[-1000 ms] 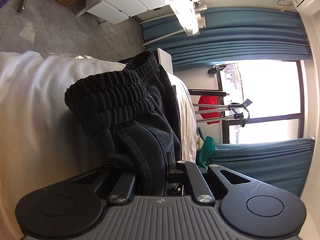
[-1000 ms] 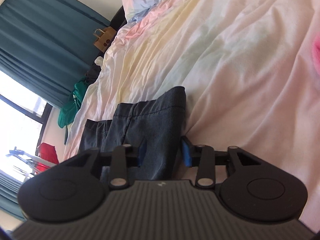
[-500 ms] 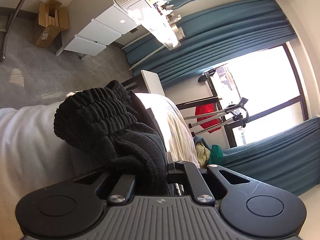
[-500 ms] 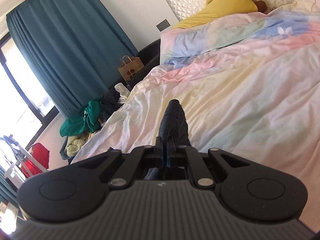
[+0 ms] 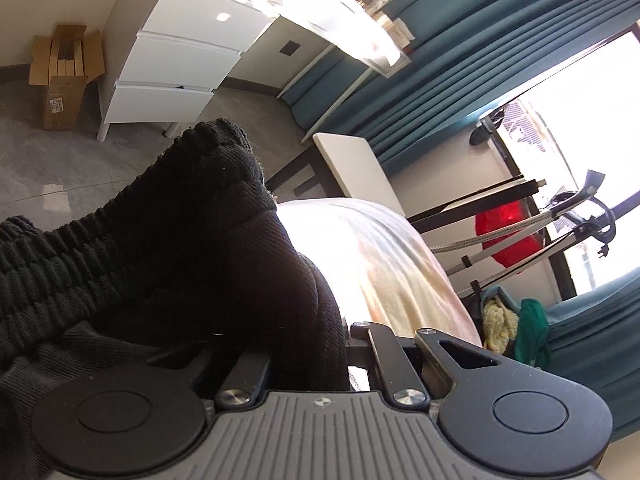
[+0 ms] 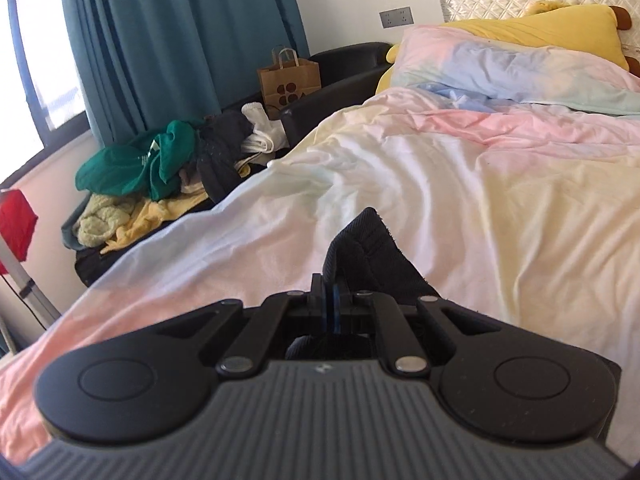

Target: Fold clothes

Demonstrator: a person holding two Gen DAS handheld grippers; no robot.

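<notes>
Black trousers point(image 5: 168, 264) held off the bed point(image 6: 500, 200), gripped at two places. The ribbed waistband point(image 5: 80, 252) bunches in front of the left gripper point(image 5: 308, 360), whose jaws are closed on a thick fold of the cloth; the right gripper point(image 6: 332, 312) has its jaws pressed nearly together on a thin edge of the same dark cloth point(image 6: 368, 248), which stands up just beyond the fingertips. Below lies the pastel bedcover, with a pillow point(image 6: 500, 64) at the head and a heap of other clothes point(image 6: 160, 168) beside the bed. Judged risks: the thin edge in the right jaws may slip out if the two grippers pull apart too hard; the bunched waistband may set down crumpled, giving a crooked fold
</notes>
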